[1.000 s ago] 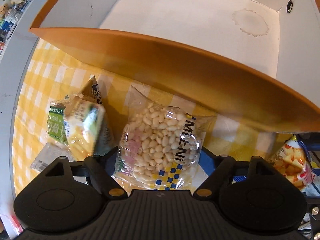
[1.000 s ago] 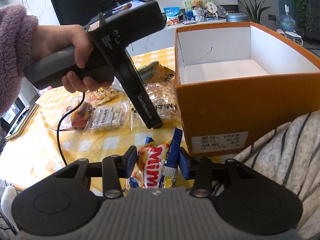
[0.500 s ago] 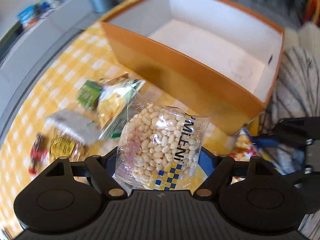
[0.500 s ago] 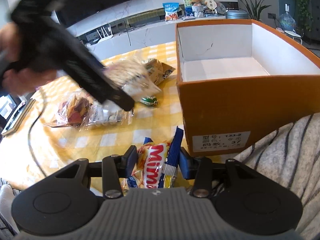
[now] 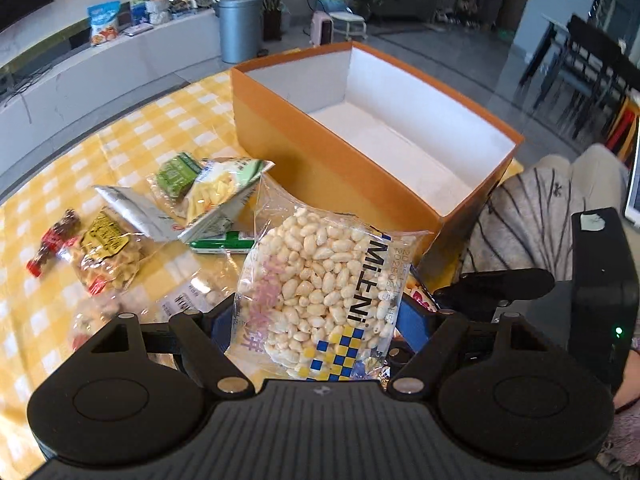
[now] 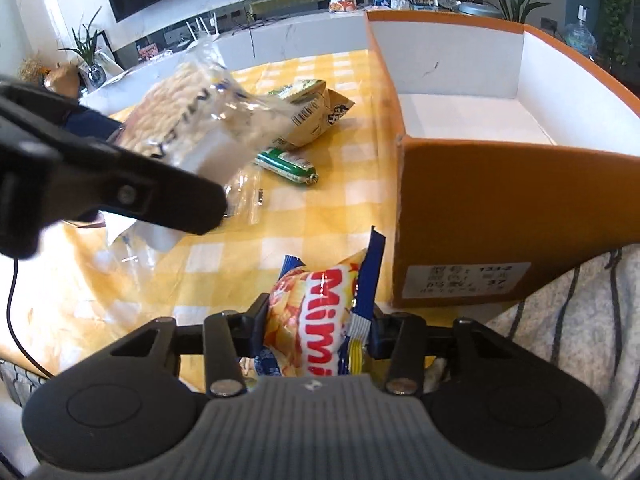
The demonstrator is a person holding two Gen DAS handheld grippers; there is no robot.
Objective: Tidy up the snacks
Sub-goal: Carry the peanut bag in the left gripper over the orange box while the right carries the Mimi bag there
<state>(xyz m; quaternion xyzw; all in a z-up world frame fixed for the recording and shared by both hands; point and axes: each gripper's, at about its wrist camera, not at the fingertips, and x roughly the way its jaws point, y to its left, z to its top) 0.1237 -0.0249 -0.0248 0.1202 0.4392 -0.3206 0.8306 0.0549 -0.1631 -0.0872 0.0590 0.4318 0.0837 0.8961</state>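
My left gripper (image 5: 316, 320) is shut on a clear bag of puffed rice (image 5: 320, 280) and holds it in the air, left of and nearer than the open orange box (image 5: 304, 160). The bag also shows in the right wrist view (image 6: 192, 116), held by the left gripper (image 6: 168, 168). My right gripper (image 6: 320, 328) is shut on an orange and blue Mimi snack bag (image 6: 320, 312), low beside the box's near left corner (image 6: 480, 216). The box has a bare white floor (image 5: 384, 148).
Several snack packs lie on the yellow checked tablecloth (image 5: 132, 136): a green and white pack (image 5: 216, 196), a green tube (image 6: 286, 162), a yellow pack (image 5: 104, 256), a red one (image 5: 52, 240). A striped sleeve (image 6: 560, 336) lies right of the box.
My left gripper has lifted the puffed rice bag up and back from beside the box wall, so the whole box now shows. The right gripper has barely moved.
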